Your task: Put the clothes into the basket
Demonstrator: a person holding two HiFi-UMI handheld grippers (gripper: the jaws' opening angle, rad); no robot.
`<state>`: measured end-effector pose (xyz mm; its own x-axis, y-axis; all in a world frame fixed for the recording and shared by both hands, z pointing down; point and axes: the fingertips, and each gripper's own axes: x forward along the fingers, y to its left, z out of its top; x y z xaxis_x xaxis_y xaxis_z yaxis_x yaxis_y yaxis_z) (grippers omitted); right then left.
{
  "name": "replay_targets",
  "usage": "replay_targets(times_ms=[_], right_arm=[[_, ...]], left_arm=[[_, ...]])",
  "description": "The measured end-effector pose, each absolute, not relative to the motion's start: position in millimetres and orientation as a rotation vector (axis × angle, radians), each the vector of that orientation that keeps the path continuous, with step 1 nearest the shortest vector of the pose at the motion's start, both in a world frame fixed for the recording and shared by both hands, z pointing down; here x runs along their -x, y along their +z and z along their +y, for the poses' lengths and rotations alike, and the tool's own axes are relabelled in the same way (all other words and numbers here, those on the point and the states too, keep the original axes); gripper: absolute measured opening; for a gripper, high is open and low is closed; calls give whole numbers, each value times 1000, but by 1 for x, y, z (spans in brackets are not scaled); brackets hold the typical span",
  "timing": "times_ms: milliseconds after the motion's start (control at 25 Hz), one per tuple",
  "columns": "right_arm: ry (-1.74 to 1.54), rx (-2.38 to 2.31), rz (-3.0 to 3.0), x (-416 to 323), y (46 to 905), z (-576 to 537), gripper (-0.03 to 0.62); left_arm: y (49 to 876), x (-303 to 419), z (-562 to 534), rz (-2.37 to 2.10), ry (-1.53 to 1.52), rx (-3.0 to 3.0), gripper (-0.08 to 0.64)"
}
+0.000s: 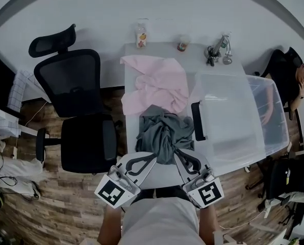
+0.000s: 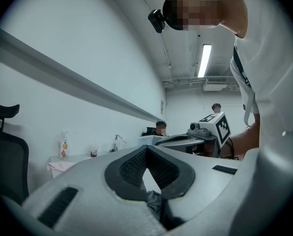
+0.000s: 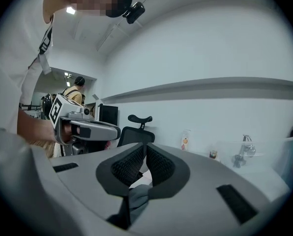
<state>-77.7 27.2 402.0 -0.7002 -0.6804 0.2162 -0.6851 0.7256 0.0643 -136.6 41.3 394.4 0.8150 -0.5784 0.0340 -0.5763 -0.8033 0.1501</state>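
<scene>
Grey garment (image 1: 162, 131), crumpled and creased, is pinched in left gripper (image 1: 152, 156) and right gripper (image 1: 178, 156).

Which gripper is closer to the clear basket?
Right. The right gripper is just beside the basket; the left gripper is farther off, across the grey garment.

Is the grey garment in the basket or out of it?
Out. The grey garment lies bunched on the table beside the clear basket, near edge pinched by left tool and right tool.
</scene>
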Motion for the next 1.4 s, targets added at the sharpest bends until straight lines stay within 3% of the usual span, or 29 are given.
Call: replay_targets(times_ms=[400, 1040, 1400], right_arm=[[47, -1021, -2556, 74, 432, -7, 35], [85, -843, -2236, 87, 519, -37, 321], [221, -781, -2138, 91, 583, -46, 549]], left_arm=[[412, 125, 13, -914, 37, -2862, 5], [439, 113, -23, -815, 150, -2918, 5], [453, 109, -29, -772, 199, -2928, 5]])
